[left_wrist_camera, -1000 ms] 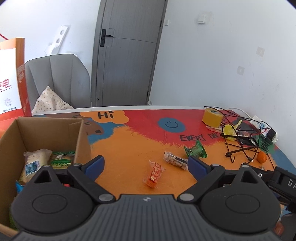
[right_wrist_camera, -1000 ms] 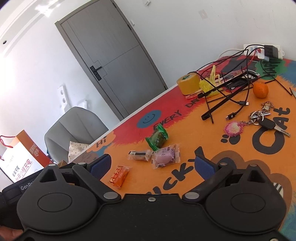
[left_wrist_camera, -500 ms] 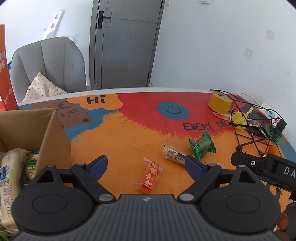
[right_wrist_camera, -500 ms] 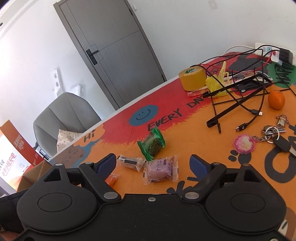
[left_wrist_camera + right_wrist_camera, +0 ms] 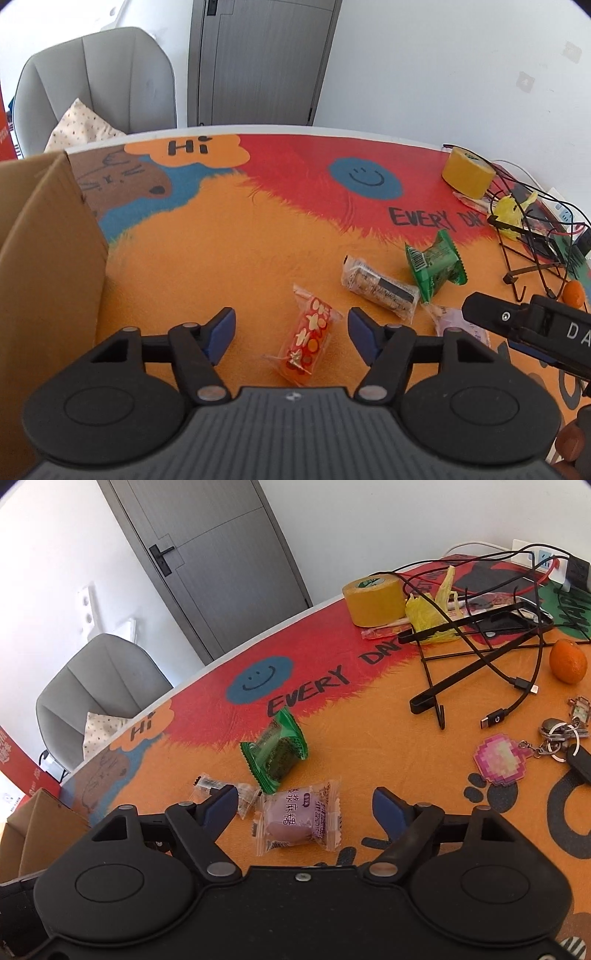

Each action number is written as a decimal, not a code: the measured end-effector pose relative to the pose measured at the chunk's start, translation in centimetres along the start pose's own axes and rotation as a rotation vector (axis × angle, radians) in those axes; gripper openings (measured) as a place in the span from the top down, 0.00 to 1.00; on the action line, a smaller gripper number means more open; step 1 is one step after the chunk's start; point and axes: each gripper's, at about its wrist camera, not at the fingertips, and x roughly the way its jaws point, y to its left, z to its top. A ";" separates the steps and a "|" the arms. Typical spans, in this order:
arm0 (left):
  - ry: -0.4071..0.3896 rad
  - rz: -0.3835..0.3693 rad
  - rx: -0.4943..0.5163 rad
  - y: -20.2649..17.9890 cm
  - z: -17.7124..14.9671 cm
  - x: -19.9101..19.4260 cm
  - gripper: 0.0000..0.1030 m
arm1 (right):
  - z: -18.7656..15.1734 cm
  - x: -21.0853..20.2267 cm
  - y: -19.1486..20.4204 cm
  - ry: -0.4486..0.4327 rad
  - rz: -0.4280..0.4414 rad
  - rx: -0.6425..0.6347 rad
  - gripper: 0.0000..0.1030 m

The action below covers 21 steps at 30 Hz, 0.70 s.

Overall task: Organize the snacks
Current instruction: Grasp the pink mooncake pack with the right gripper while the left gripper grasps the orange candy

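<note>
Snacks, four loose on the desk (image 5: 229, 258): an orange-red wrapped candy (image 5: 308, 338), a clear-wrapped brown bar (image 5: 380, 286), a green packet (image 5: 436, 264), and a purple mochi packet (image 5: 297, 818).

Orange-red candy lies between the blue pads of the left tool (image 5: 291, 330), apart from both. Jaws have just been closing but are not yet on the wrapper; nothing pinched.

Purple mochi packet sits between the pads of the right tool (image 5: 304, 806), nearer the left pad, no contact visible. These jaws have also just been narrowing, and a wide gap remains on the right side. Nothing held.

Green packet just beyond the mochi, tilted on one edge; the brown bar is beside it, its end partly hidden behind the right tool's left finger in the right wrist view.

Cardboard box (image 5: 48, 266) stands at the left edge of the desk. Its inside is not visible from here, so what is already packed cannot be told.

Progress, as a judgement: early to middle. All four visible snacks are outside the box; two are lined up for pickup, two untouched.

Clutter to the right, not part of the job: yellow tape roll (image 5: 373, 598), black cables (image 5: 480, 642), small orange fruit (image 5: 567, 661), keys with a pink charm (image 5: 502, 760).
</note>
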 end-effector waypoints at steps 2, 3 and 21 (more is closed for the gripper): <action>-0.019 0.015 0.013 -0.2 -0.2 0.1 0.38 | 0.1 0.4 0.1 0.009 -0.006 -0.004 0.24; -0.024 0.020 0.018 -0.2 -0.2 0.1 0.40 | 0.2 0.6 0.1 0.013 -0.009 -0.004 0.24; -0.048 -0.039 -0.010 1.1 0.6 -2.2 0.82 | 0.8 2.3 3.2 0.090 -0.063 -0.176 0.68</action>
